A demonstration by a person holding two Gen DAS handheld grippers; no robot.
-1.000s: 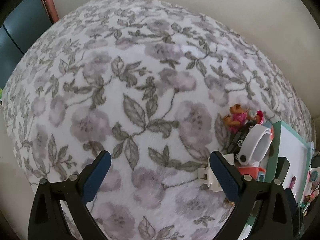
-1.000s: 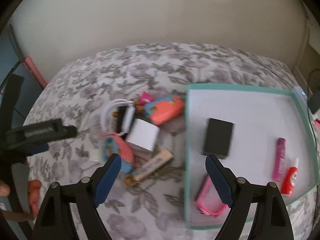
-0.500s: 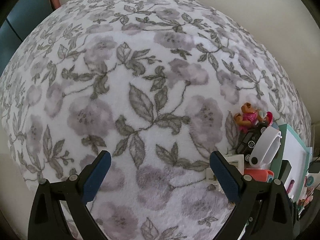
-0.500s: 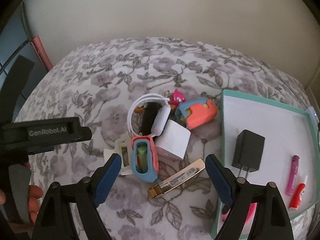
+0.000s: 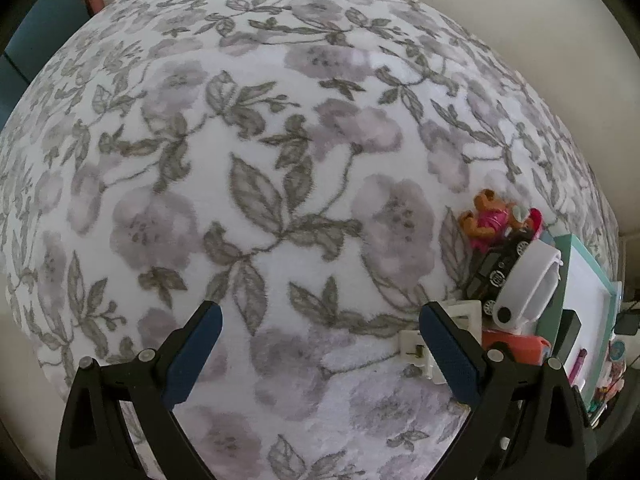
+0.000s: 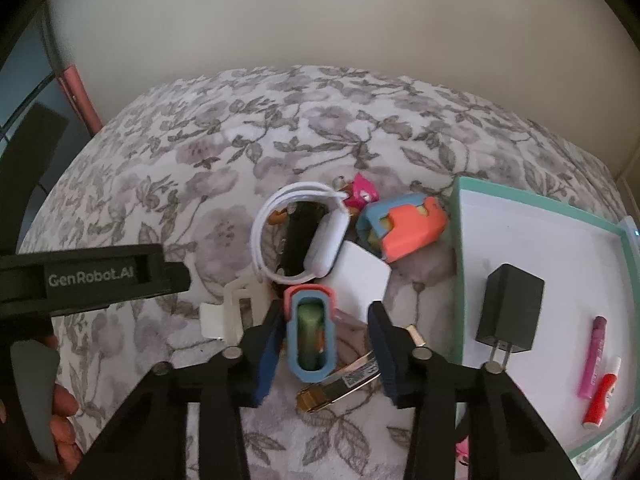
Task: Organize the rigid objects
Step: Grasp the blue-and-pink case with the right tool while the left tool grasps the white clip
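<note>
In the right wrist view a pile of small objects lies on the floral blanket [image 6: 200, 160]: a blue and coral case [image 6: 311, 332], a second coral and blue case [image 6: 404, 226], a white cube charger [image 6: 360, 280], a white cable loop [image 6: 296, 232], a white clip [image 6: 228, 312] and a gold bar [image 6: 340, 384]. My right gripper [image 6: 324, 316] straddles the nearer blue and coral case, jaws half closed, the right finger apart from it. My left gripper [image 5: 320, 320] is open over bare blanket, left of the pile [image 5: 508, 280].
A teal-rimmed white tray [image 6: 458, 240] at the right holds a black plug adapter [image 6: 508, 308], a pink tube [image 6: 594, 356] and a red and white tube [image 6: 602, 398]. A pink object lies at the tray's front corner. A wall runs behind the blanket.
My right gripper has moved left and down from the tray to the pile, and its jaws have narrowed around the blue and coral case. My left gripper has shifted slightly forward.
</note>
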